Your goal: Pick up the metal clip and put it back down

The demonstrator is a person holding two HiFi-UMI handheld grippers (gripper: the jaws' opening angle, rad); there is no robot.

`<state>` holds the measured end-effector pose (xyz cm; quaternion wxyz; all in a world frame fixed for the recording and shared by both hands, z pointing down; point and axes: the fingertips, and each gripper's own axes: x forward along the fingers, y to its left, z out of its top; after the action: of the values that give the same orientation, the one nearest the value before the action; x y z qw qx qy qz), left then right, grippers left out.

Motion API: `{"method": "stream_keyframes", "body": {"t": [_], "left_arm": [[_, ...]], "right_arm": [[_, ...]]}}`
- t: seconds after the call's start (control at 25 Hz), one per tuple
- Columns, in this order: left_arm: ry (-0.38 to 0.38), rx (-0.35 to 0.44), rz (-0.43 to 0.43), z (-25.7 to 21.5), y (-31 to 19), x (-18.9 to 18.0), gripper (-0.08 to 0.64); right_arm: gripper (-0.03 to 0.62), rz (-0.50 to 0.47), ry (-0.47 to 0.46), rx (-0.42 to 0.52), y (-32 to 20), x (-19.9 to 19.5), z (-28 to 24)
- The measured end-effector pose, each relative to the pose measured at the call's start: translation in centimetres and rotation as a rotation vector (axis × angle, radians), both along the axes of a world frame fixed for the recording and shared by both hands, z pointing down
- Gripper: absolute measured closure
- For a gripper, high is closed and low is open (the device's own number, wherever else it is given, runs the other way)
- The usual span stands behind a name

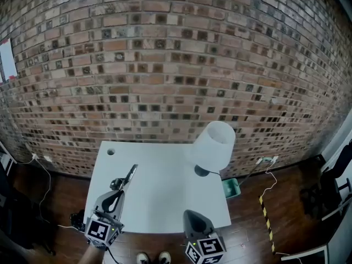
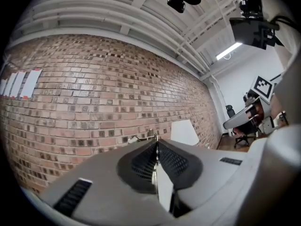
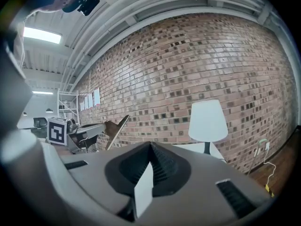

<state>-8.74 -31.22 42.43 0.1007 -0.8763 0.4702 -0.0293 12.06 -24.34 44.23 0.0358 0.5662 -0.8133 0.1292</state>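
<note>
The metal clip [image 1: 127, 176] is a thin silver strip, held up off the white table [image 1: 165, 197] in my left gripper [image 1: 117, 186] at the lower left of the head view. In the left gripper view the jaws [image 2: 156, 144] are pressed together on the clip [image 2: 149, 137], and only its tip pokes out past them. My right gripper [image 1: 191, 214] hovers at the table's near edge, shut with nothing in it. In the right gripper view its jaws [image 3: 150, 146] meet, and the clip [image 3: 117, 129] shows at the left, slanting up from the left gripper.
A lamp with a white shade [image 1: 213, 146] stands at the table's far right. A small round hole [image 1: 110, 152] sits in the far left corner. The brick wall [image 1: 176, 65] rises behind. A green box [image 1: 231, 187] and cables lie on the floor to the right.
</note>
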Motion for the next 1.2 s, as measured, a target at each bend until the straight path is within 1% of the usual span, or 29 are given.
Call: {"method": "stream_keyframes", "body": {"t": [0.2,0.32,0.56,0.76,0.84,0.92,0.96,1.0,1.08,1.16,1.2], "left_arm": [[0.004,0.017,-0.011,-0.3,-0.2,-0.4,0.548],[0.001,0.01,-0.01,-0.1,-0.3,-0.4,0.548],[0.02,-0.005,-0.011,0.1,-0.5,-0.6,0.548],[0.007,-0.014,-0.002,0.8,-0.8,-0.2,0.548],[-0.018,-0.033,0.004,1.4,-1.0,0.1,0.548],[-0.072,-0.085,0.015,2.4,-1.2,1.0,0.548],[-0.116,-0.108,0.022,3.3,-1.5,1.5,0.548],[-0.177,-0.115,0.031,4.5,-2.0,1.9,0.548],[-0.339,-0.103,0.05,7.7,-3.2,2.5,0.548],[-0.504,-0.113,0.069,11.4,-4.3,3.1,0.548],[-0.573,-0.125,0.087,13.0,-4.9,3.5,0.548]], "right_arm": [[0.612,-0.005,-0.001,-0.006,0.2,-0.1,0.1],[0.612,-0.005,-0.002,-0.007,0.2,-0.1,0.2],[0.612,-0.002,0.0,-0.018,0.4,0.1,0.4],[0.612,0.002,-0.002,-0.027,0.3,0.2,0.8],[0.612,0.004,-0.003,-0.031,0.3,0.3,1.0],[0.612,0.008,-0.006,-0.035,0.2,0.5,1.1],[0.612,0.01,-0.008,-0.037,0.1,0.6,1.3],[0.612,0.013,-0.01,-0.039,0.1,0.7,1.4],[0.612,0.022,-0.015,-0.049,0.0,1.0,1.9],[0.612,0.034,-0.02,-0.062,0.0,1.5,2.4],[0.612,0.041,-0.023,-0.069,0.0,1.9,2.7]]}}
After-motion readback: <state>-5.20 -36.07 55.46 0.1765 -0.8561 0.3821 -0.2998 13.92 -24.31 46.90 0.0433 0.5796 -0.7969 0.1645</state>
